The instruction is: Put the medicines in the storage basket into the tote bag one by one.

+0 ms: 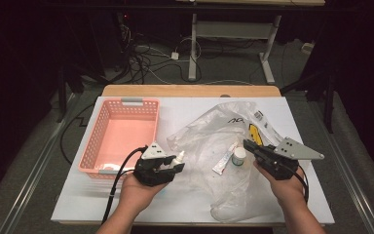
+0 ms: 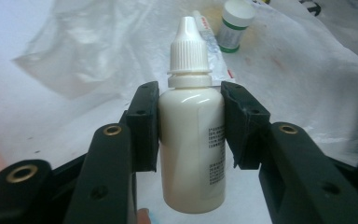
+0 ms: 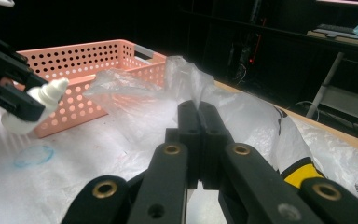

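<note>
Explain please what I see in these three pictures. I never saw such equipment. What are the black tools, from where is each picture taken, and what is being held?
There is no robot: a person holds a hand-held gripper, a black two-jaw clamp, in each hand. The high view looks down on the table from above. The other two come from cameras riding on each gripper, looking along its jaws. The left gripper is shut on a small white dropper bottle, clamped by its sides. The right gripper is shut and pinches a fold of the clear plastic bag spread on the table. On the bag lie a small tube and a white jar with a green band. A pink basket stands to the left.
</note>
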A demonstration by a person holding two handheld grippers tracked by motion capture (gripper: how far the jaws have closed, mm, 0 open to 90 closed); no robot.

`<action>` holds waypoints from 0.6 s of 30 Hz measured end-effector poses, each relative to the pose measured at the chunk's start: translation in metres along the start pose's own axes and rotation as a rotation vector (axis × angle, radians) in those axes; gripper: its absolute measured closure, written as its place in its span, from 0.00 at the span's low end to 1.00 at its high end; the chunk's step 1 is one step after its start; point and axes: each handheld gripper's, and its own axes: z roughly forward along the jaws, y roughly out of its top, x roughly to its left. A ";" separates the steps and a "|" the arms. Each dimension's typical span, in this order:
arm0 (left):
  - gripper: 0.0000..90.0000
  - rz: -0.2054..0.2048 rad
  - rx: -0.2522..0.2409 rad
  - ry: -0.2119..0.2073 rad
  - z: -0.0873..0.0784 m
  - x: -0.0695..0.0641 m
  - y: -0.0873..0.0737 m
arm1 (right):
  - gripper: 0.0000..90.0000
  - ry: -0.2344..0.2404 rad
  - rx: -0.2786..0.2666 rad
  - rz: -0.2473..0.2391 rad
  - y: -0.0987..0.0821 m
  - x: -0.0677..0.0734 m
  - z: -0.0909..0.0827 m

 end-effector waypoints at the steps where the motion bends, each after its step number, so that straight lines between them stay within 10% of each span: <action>1: 0.64 0.003 0.004 -0.006 0.003 -0.001 0.000 | 1.00 0.000 0.001 0.002 0.000 0.000 0.000; 18: 0.64 0.054 -0.015 -0.029 0.081 -0.016 0.029 | 1.00 0.009 -0.003 -0.001 0.001 0.003 0.001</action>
